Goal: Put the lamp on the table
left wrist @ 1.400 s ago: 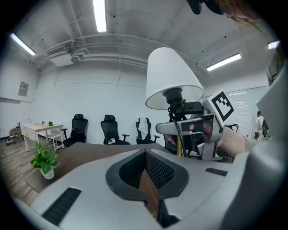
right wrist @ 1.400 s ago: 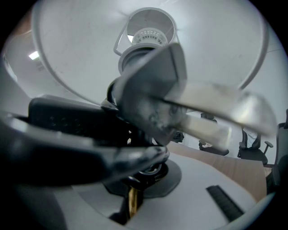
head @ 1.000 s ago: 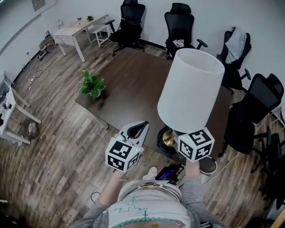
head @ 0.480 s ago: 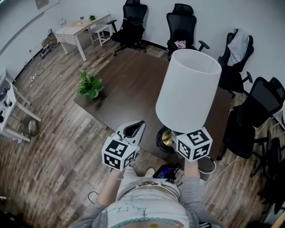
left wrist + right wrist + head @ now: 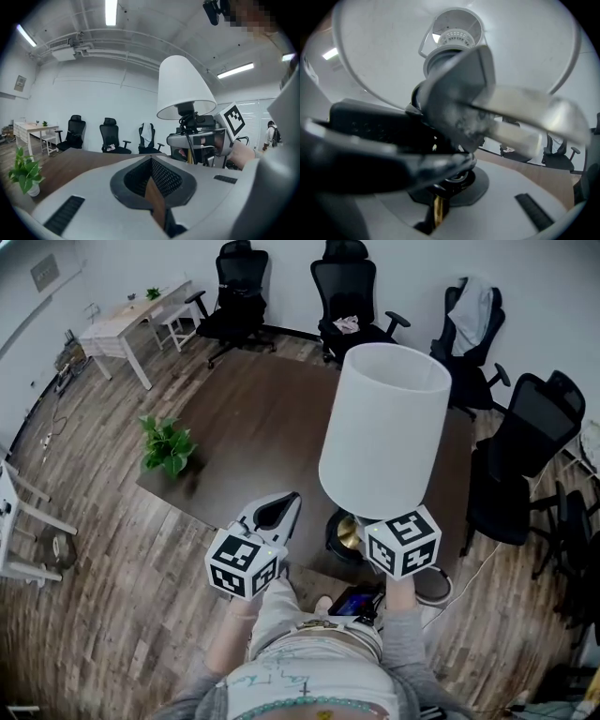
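Pinching the lamp (image 5: 384, 432) stem, the right gripper (image 5: 440, 190) holds it at the table's (image 5: 272, 418) 6 o'clock edge. The left gripper (image 5: 281, 508), at the lamp's 9 o'clock, has jaws pressed together on nothing.

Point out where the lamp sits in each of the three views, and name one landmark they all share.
Head view: the lamp stands right of centre, large and white, in front of the chairs.
Left gripper view: the lamp is in the upper middle, slightly right, seen from the side.
Right gripper view: the lamp fills the top, seen from underneath.
Shared landmark: the brown table.
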Demonstrator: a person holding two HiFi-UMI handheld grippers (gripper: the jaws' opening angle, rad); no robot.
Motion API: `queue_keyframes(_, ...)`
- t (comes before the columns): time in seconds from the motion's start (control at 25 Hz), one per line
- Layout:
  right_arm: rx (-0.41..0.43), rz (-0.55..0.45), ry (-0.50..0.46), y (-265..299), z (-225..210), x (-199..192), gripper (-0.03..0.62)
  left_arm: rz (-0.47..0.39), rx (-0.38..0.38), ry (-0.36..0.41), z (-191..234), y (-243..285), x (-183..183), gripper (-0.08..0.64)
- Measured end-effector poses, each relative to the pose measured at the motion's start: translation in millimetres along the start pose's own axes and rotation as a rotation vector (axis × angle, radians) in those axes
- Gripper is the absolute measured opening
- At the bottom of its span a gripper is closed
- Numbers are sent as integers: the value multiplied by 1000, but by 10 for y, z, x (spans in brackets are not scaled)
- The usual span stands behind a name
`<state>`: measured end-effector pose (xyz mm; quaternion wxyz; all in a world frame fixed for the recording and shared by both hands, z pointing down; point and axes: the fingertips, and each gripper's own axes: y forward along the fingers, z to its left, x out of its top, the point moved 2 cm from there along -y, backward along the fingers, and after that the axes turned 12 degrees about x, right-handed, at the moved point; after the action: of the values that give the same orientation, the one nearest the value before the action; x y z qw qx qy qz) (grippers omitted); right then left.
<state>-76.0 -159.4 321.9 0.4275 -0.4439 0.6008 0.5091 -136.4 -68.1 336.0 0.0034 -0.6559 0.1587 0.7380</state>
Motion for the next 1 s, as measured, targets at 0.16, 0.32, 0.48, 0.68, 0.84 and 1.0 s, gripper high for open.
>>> queue_keyframes(0.16,-67,5,23,124,-156,12,18,20,-76,18,127,226,32,12)
queue_keyframes(0.32,-120,-1,36,276,-319,72,18,42,-138,34,295,464,78,12)
queue_keyframes(0.48,-152,9,57,479,-453,90,18,72,-174,43,509,658,88,12)
queue_keyframes(0.68,-192,16,81,676,-604,51,18,110,-215,45,696,861,10,12)
queue_keyframes(0.84,-215,25,105,764,-679,-6,18,125,-260,49,734,981,-18,12)
queue_keyframes(1.0,-244,28,128,799,-734,-68,18,135,-314,63,693,1037,-54,12)
